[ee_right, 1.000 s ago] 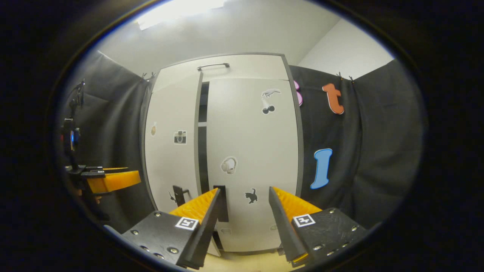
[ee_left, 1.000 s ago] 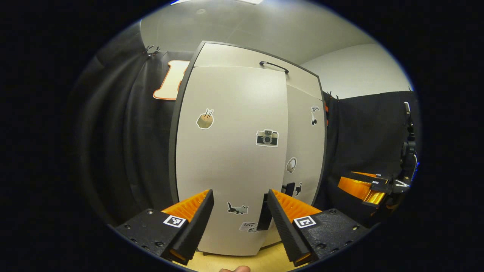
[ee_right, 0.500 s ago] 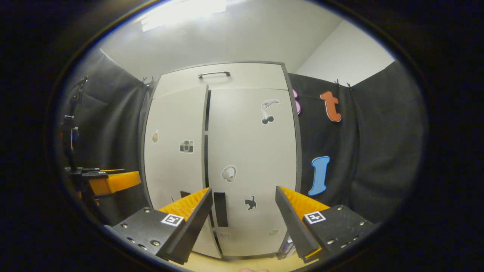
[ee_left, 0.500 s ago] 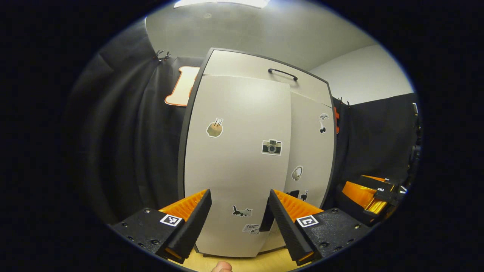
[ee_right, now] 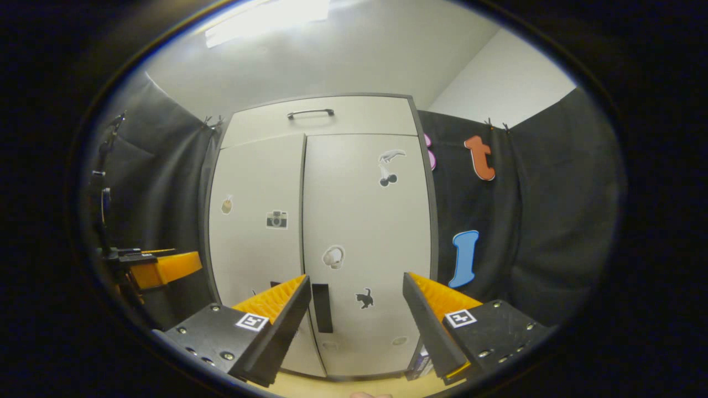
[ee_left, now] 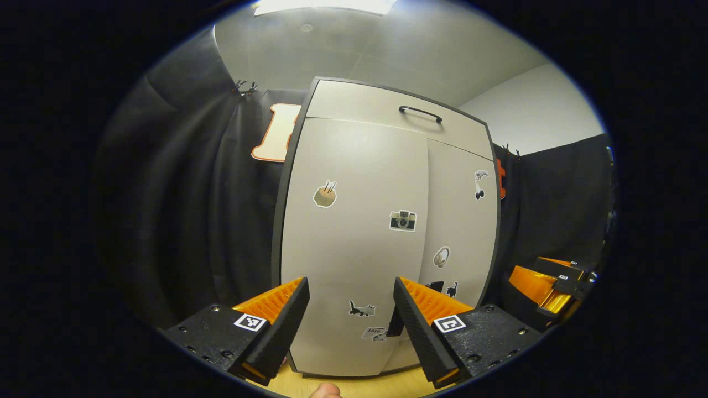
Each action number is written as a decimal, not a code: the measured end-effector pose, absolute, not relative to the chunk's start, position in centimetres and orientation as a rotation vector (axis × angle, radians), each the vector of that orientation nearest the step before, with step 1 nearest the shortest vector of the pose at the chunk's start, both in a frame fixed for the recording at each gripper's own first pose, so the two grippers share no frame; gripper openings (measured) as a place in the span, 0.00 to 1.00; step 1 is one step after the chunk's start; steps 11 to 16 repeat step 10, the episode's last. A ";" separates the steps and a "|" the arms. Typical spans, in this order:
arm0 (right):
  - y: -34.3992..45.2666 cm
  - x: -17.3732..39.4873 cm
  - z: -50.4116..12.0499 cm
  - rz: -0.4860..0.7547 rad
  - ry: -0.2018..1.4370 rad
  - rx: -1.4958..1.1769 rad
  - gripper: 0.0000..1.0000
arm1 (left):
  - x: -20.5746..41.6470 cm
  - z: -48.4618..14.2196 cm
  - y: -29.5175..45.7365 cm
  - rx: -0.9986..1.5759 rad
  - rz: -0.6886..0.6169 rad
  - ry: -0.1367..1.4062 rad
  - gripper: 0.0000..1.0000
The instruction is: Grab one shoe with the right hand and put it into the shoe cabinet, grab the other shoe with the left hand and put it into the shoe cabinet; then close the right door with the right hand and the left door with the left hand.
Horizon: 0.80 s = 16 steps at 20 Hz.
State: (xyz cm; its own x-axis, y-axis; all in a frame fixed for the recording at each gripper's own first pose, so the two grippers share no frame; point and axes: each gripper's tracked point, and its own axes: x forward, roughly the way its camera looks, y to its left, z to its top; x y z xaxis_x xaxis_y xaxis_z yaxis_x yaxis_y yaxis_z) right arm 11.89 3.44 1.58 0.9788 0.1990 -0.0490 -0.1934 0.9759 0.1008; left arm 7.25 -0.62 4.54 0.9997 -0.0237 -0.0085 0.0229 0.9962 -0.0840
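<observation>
Shoe cabinet [ee_right: 321, 232] dead ahead of both claws, 2 doors shut flush. Left claw [ee_left: 350, 307] and right claw [ee_right: 354, 304] gape wide, empty, clear of the doors.

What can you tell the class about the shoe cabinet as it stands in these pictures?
The cabinet is tall and upright, with pale, smooth fronts in a dark frame. Its two doors are both shut, meeting at a thin middle seam. Above them sits a top panel with a dark bar handle. Small stickers dot the doors, among them a camera and a cat. A dark pull sits low by the seam. It stands on a light wooden floor against black cloth. Neither gripper touches it.
</observation>
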 end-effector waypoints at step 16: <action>3.6 11.4 1.4 0.197 0.068 0.089 1.00 | 7.0 4.1 0.0 -0.096 -0.014 0.023 0.94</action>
